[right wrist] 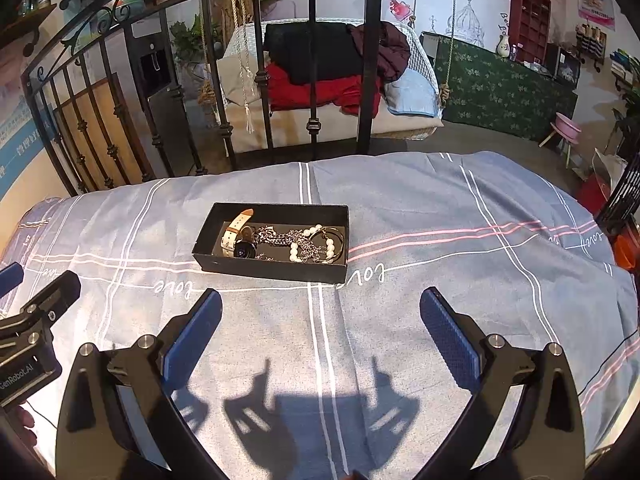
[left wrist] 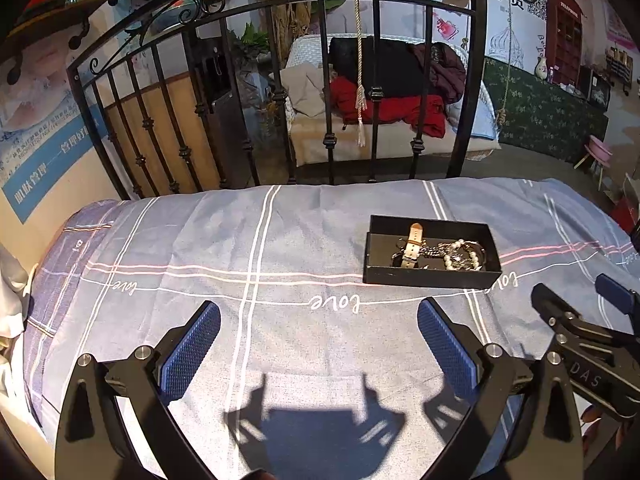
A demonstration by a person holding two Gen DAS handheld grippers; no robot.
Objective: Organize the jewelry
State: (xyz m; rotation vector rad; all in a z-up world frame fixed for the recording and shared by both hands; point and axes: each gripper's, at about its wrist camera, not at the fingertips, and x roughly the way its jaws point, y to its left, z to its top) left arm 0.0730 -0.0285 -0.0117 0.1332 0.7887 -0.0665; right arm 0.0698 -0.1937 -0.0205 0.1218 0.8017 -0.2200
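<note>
with both the left gripper (left wrist: 319,344) and right gripper (right wrist: 321,336) spread and empty short of the black box (right wrist: 276,270), we should single out the watch (right wrist: 236,238) before the tangled chains (right wrist: 294,240).

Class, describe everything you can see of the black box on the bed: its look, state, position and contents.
The black box is a shallow, lidless rectangular tray, seemingly matte card, lying flat on the blue checked bedsheet near its "love" lettering. Inside lie a watch with a pale strap and dark face, a tangled silver chain and a white bead bracelet, all heaped together. Neither gripper touches it; both hover open, short of the box.
</note>
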